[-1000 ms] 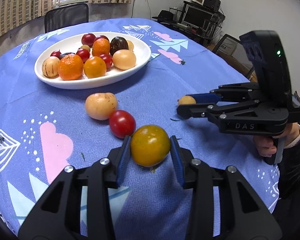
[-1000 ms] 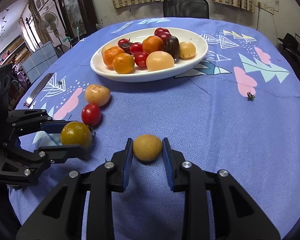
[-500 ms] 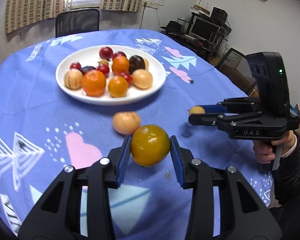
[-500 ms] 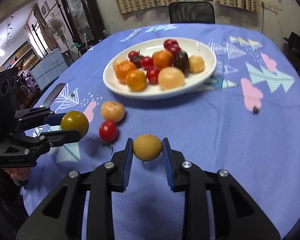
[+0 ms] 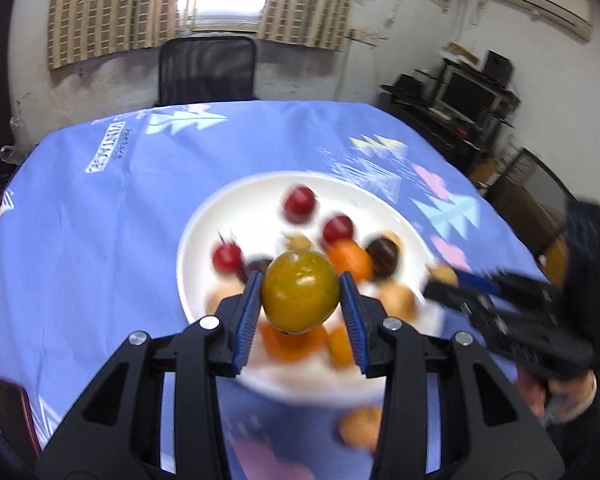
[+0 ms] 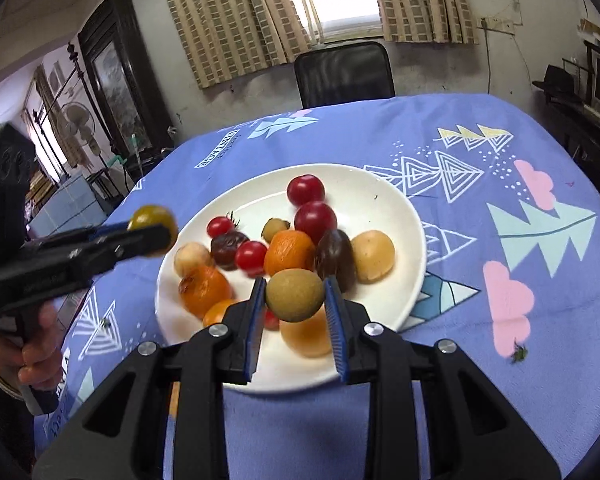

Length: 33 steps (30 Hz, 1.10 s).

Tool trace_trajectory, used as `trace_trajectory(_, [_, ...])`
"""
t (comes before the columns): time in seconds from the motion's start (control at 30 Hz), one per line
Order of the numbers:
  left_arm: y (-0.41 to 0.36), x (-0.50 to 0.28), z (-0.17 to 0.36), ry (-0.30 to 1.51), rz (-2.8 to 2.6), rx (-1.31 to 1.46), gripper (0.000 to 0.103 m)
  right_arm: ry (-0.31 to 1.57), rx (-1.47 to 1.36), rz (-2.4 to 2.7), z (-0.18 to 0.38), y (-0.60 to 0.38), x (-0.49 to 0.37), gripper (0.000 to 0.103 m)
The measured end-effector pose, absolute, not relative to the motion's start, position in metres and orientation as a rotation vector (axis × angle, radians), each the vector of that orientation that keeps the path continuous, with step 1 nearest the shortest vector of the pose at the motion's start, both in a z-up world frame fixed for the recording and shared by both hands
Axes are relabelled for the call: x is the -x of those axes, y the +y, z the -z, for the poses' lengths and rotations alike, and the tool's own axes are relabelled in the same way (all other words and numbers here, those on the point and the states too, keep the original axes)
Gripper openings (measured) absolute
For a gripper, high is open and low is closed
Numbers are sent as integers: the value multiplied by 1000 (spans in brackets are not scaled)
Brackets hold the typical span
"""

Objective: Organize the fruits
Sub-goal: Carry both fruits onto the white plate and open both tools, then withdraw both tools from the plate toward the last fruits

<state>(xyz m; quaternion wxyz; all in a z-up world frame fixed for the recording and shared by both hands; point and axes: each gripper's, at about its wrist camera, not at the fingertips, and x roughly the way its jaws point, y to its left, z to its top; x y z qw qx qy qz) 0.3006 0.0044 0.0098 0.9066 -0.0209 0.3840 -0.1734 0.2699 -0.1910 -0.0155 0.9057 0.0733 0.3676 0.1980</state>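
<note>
My left gripper (image 5: 300, 298) is shut on a yellow-green tomato (image 5: 300, 291), held in the air above the near half of the white plate (image 5: 256, 200). My right gripper (image 6: 295, 295) is shut on a small brown round fruit (image 6: 295, 294), hovering over the plate's (image 6: 380, 200) near side. Several fruits lie on the plate: red tomatoes (image 6: 305, 190), an orange (image 6: 289, 251), a dark plum (image 6: 335, 259), a pale yellow fruit (image 6: 372, 255). In the right wrist view the left gripper (image 6: 150, 228) with its tomato (image 6: 153, 220) sits by the plate's left rim.
A blue patterned cloth (image 6: 500, 152) covers the round table. One pale fruit (image 5: 360, 426) lies on the cloth near the plate's front rim. A black chair (image 6: 343, 74) stands at the far edge. A desk with a monitor (image 5: 466, 98) is at the right.
Both grippers rose and moved forward from the near cloth to above the plate, each carrying its fruit. The loose tomato and pale fruit on the cloth dropped behind and below.
</note>
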Motion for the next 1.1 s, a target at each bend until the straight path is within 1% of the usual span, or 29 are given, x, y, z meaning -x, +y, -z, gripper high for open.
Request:
trace_trajectory(0.23, [-9,-367,3,845,307,27,40,754,-136,-464,19,-181,-290,30])
trace_trajectory(0.3, [-12,-375,6,853,297,18,41,748,-125,-459,19,-180,-292,32])
trace_trajectory(0.33, [-12,-376,7,850,291,18,50,746,-126,-454,18,-181,-293,35])
trace_trajectory(0.37, [-11,-375,5,840,286,26,64,746,-130,-454,17,-181,-292,39])
trace_trajectory(0.4, [-9,-372,0,822,281,36,67,742,-133,-451,15,-183,-290,41])
trace_trajectory(0.5, [-3,-357,-12,781,289,44,72,719,-124,-448,7,-187,-280,42])
trace_trajectory(0.53, [-1,-348,-17,769,287,41,77,711,-120,-454,3,-187,-275,42])
trace_trajectory(0.57, [3,-337,-22,757,280,40,84,705,-117,-461,0,-188,-270,42])
trace_trajectory(0.6, [6,-327,-25,745,270,41,87,697,-111,-472,-3,-188,-264,43])
trace_trajectory(0.67, [15,-303,-30,721,253,46,89,687,-100,-489,-6,-185,-247,46])
trace_trajectory(0.8, [32,-261,-30,670,210,65,94,713,-68,-544,-4,-172,-221,46])
trace_trajectory(0.9, [39,-228,-21,661,164,61,99,716,-7,-546,3,-162,-199,49])
trace_trajectory(0.93, [40,-219,-17,658,154,62,101,715,20,-526,9,-159,-190,55])
trace_trajectory(0.97, [42,-210,-10,649,139,66,101,722,38,-502,15,-156,-183,60])
trace_trajectory(1.03, [44,-200,3,645,113,75,101,765,40,-501,28,-151,-172,60])
trace_trajectory(1.1, [46,-197,15,680,121,76,101,809,36,-539,36,-147,-169,60])
